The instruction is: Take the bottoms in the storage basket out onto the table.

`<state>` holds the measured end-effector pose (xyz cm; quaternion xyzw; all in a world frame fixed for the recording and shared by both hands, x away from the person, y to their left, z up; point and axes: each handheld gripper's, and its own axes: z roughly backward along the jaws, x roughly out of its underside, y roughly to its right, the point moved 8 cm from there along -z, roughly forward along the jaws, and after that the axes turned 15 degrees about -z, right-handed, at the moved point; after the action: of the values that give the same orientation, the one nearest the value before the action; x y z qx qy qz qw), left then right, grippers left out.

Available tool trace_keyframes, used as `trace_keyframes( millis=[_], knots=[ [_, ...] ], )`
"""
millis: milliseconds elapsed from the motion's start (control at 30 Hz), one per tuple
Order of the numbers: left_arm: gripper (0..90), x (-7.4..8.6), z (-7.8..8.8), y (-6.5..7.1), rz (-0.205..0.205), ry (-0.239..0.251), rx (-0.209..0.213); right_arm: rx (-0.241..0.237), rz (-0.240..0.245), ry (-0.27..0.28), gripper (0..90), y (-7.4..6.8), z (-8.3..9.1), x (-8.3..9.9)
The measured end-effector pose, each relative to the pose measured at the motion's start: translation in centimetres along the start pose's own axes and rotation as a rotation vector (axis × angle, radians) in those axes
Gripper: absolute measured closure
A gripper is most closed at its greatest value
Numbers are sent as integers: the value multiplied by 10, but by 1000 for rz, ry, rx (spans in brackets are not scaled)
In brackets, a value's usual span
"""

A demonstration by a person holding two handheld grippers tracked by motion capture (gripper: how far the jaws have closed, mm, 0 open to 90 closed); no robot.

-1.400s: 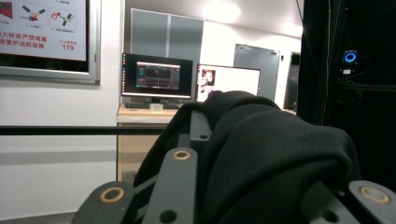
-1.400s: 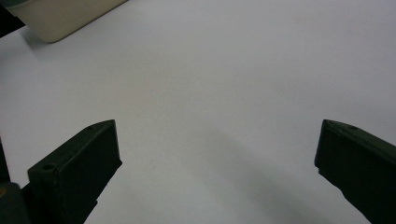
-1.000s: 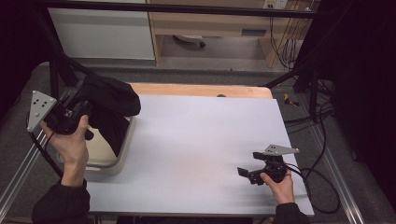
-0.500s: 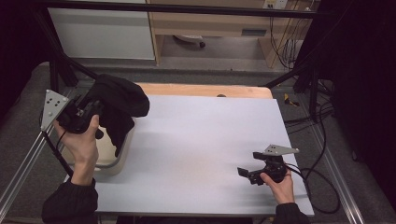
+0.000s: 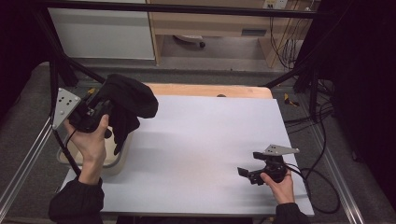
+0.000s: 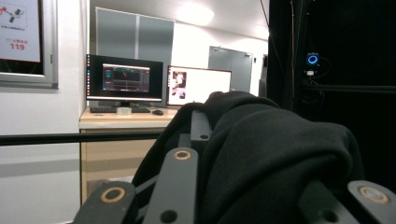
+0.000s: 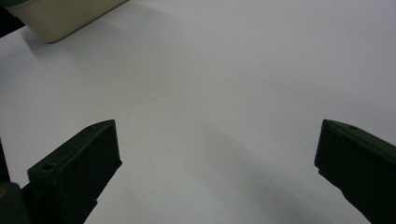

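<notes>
Lifted further: black cloth (image 5: 126, 100) in left claw (image 5: 100, 105) above beige tub (image 5: 114, 156).

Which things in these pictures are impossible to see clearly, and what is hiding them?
- Left tongs, high view: tips buried in the black cloth, so the exact grip is unclear.
- Black cloth, left gripper view: covers the jaws; its lower part is cut off by the frame edge.
- Beige basin, high view: inside hidden by the cloth and the left hand.
- Beige basin, right gripper view: cut off at the top left corner.
- Monitor screens, left gripper view: too small to read.
</notes>
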<state>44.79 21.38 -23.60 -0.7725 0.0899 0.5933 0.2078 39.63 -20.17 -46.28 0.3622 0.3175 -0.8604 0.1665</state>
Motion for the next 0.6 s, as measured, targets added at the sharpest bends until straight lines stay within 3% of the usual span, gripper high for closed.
trace_keyframes(
  millis=[600],
  knots=[
    [800, -3, -15, 27, -1, -1, 56, -1, 1, 1, 6, 0, 0, 0]
  ],
)
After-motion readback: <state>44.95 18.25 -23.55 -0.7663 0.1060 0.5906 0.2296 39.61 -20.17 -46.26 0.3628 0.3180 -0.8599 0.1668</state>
